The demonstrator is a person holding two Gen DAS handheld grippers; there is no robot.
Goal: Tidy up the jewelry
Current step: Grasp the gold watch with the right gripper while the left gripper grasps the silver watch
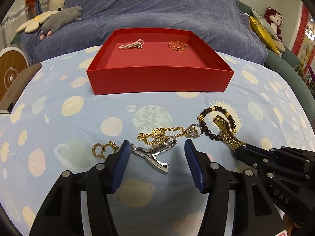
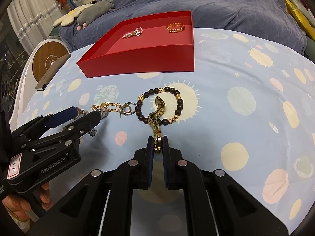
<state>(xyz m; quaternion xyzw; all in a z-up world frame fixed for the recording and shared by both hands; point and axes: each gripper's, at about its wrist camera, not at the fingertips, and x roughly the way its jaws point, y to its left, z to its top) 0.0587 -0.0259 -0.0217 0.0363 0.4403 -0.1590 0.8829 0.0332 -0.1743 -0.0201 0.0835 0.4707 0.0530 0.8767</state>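
A red tray [image 1: 157, 78] [image 2: 137, 61] holds a pearl bracelet [image 1: 131, 44] [image 2: 132, 33] and a gold bangle [image 1: 177, 45] [image 2: 175, 27]. On the cloth lie a gold chain [image 1: 161, 134], a silver watch [image 1: 155, 154], a silver ring [image 1: 195, 130] [image 2: 128, 108], gold earrings [image 1: 103, 148] and a dark bead bracelet [image 1: 206, 125] [image 2: 178, 106]. My left gripper [image 1: 157, 147] [image 2: 82, 116] is open around the silver watch. My right gripper [image 2: 157, 143] [image 1: 241, 147] is shut on a gold watch [image 2: 157, 118] [image 1: 226, 131] whose band lies across the bead bracelet.
A blue blanket [image 1: 157, 5] covers a sofa behind the tray, with plush toys [image 1: 59, 18] at its left. A brown notebook [image 1: 17, 86] lies at the cloth's left edge. A round white device [image 2: 47, 59] stands left of the table.
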